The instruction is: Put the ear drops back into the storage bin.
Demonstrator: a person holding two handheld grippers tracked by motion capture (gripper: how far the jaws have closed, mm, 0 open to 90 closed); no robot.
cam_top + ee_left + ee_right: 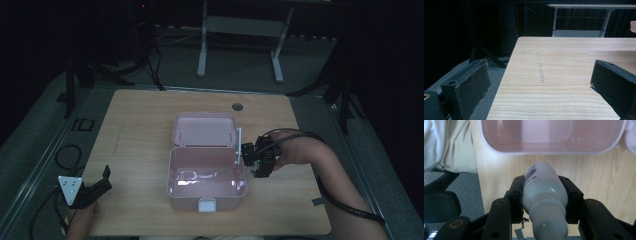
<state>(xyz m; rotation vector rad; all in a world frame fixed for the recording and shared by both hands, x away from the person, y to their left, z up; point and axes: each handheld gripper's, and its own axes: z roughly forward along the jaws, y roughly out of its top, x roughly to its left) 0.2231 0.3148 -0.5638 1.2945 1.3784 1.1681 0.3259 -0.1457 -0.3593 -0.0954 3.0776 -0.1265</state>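
Right tongs (544, 202) clamp white bottle (544, 192) beside open pink box (206, 172); left tongs (541, 85) wide.

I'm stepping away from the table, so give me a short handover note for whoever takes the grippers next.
Right gripper: shut on the white bottle, held just off the pink box's right side.
Left gripper: open, empty, at the table's near left corner.
Box: mid-table, lid open, looks empty.
Done: bottle gripped.
Left: likely to put the bottle in the box, perhaps close the lid.
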